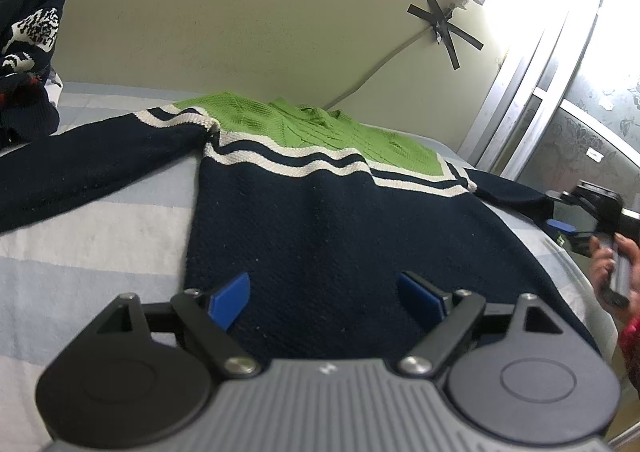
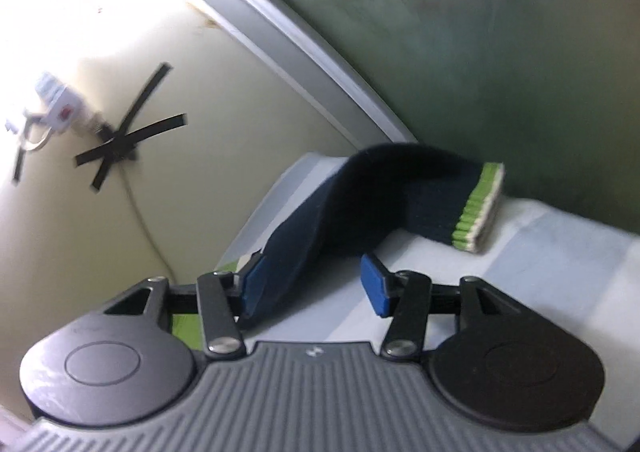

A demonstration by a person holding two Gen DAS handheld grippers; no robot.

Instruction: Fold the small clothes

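Navy knitted sweater (image 1: 320,220) with a green cable-knit yoke and white stripes lies flat, spread out on the bed with a pale blue and white striped cover (image 1: 88,252). One sleeve stretches out to the left across the cover. The opposite sleeve (image 2: 320,212) arches up off the bed, its ribbed green-and-white cuff (image 2: 476,212) resting on the cover near the dark green panel (image 2: 480,52).

Left hand-held gripper (image 1: 324,300): blue pads spread wide, hovering over the sweater's lower body, nothing pinched.

Right hand-held gripper (image 2: 316,284): pads parted, the sleeve passing between them; the left pad lies against the fabric, the right pad stands clear, so no pinch. The view is blurred.

A second dark patterned knit garment (image 1: 28,52) is heaped at the far left of the bed. Black tape strips (image 1: 444,24) cross a cable on the cream wall
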